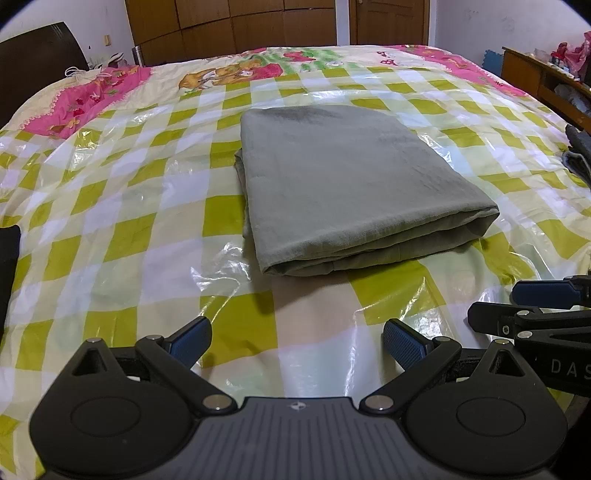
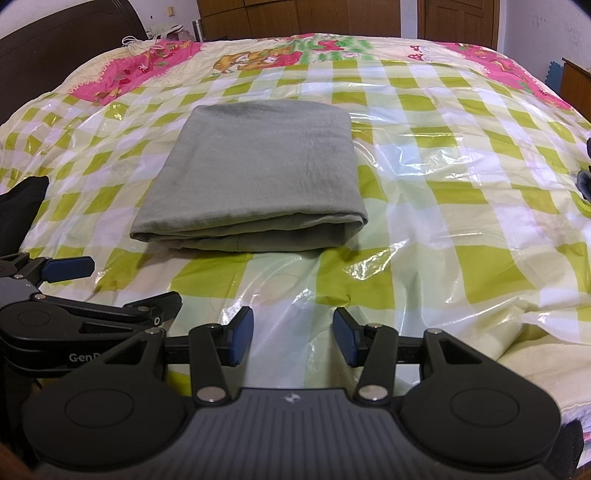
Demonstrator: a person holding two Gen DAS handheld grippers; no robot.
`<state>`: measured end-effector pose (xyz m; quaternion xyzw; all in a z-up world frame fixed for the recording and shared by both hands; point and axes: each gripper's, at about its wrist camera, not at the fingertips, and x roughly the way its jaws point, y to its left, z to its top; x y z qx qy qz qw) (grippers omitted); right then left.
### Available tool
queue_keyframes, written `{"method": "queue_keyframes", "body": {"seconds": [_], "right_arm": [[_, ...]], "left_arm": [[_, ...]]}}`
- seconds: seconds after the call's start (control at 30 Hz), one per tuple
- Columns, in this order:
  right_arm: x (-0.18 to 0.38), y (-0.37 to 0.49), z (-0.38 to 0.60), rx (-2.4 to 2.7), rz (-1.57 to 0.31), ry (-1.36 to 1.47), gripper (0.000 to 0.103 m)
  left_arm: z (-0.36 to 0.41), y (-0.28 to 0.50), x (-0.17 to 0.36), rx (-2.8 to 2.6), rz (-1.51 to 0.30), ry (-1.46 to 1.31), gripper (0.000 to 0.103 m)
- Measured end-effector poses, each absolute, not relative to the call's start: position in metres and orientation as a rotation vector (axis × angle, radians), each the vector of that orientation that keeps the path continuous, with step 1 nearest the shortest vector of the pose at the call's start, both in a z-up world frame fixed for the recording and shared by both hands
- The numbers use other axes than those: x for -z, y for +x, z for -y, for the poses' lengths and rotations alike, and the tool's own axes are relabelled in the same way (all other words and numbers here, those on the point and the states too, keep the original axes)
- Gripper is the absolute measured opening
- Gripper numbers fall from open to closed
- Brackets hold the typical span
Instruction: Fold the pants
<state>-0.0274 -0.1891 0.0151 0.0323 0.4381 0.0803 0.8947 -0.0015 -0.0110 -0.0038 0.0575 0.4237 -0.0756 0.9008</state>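
The grey-green pants [image 1: 343, 188] lie folded into a flat rectangle in the middle of the bed, its thick folded edge toward me; they also show in the right wrist view [image 2: 255, 177]. My left gripper [image 1: 297, 341] is open and empty, low over the bed just short of the bundle's near edge. My right gripper [image 2: 293, 338] is open and empty, beside the left one and also short of the bundle. The right gripper also shows at the right edge of the left wrist view [image 1: 535, 306], and the left gripper at the left edge of the right wrist view [image 2: 92, 288].
The bed is covered by a shiny green-and-white checked plastic sheet [image 1: 147, 206] over a pink-bordered quilt [image 1: 92, 96]. A dark headboard [image 2: 62, 44] stands at the left, a wooden shelf [image 1: 546, 77] at the right, wardrobes [image 1: 236, 26] behind. Dark cloth [image 1: 580, 151] lies at the bed's right edge.
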Motion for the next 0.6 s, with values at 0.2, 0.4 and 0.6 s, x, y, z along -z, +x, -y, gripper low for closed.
{"method": "queue_keyframes", "body": {"seconds": [0.2,0.4,0.6], "right_arm": [[-0.015,-0.028,0.194,-0.157,-0.911,0.071,0.049],[-0.024,-0.022,0.194,-0.145,-0.902,0.083,0.049],[-0.040,-0.014,0.195,-0.130,-0.871,0.090,0.049]], "left_arm": [[0.012,0.006,-0.001,0.154,-0.891,0.104,0.103],[0.014,0.017,-0.016,0.146,-0.877,0.087,0.103],[0.018,0.030,-0.029,0.139,-0.872,0.087,0.103]]}}
